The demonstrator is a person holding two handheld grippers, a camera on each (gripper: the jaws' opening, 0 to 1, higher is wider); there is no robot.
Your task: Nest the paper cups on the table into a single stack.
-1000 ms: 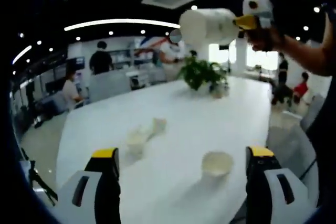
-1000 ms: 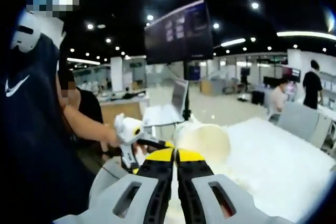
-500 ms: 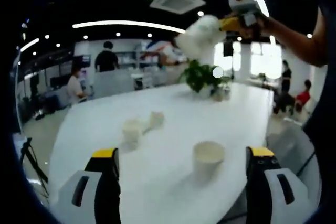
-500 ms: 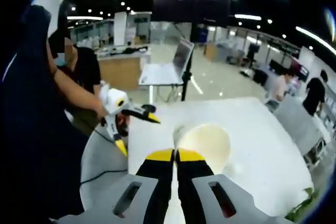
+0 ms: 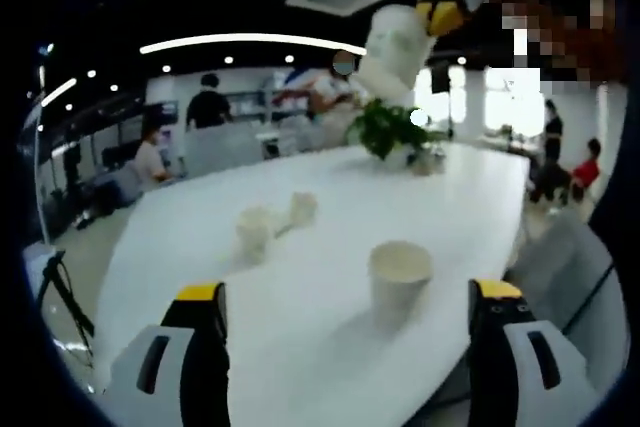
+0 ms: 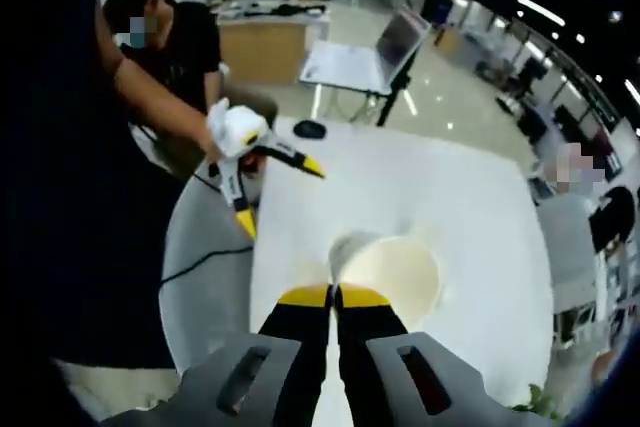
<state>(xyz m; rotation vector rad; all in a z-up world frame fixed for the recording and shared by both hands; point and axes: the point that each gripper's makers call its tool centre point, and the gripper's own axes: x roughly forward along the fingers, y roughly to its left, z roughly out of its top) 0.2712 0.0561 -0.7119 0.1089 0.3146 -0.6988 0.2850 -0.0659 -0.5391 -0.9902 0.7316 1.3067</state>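
Left gripper (image 5: 345,322): jaws spread wide, nothing between them, hovering over the near edge of the white table (image 5: 180,247). Just ahead of the jaws and toward the right one, an upright paper cup (image 5: 399,277) stands mouth up on the table. Farther ahead, toward the left jaw, a second cup (image 5: 255,232) stands upright, with a third cup (image 5: 301,209) just beyond it; whether those two touch cannot be told, blurred. Beyond them, at the far end of the table, a potted plant (image 5: 388,128). High above and ahead, to the right, the right gripper (image 5: 440,15) holds a raised cup (image 5: 397,45), tilted, up off the table.

Right gripper view: right gripper (image 6: 334,297) jaws pressed nearly together, pinching the rim of the held cup (image 6: 392,269), whose open mouth faces the camera. Table surface (image 6: 460,187) lies below it. Ahead and to the left, the left gripper (image 6: 275,187) shows with yellow-tipped jaws apart. Beyond the table, a laptop on a stand (image 6: 378,47), well apart.
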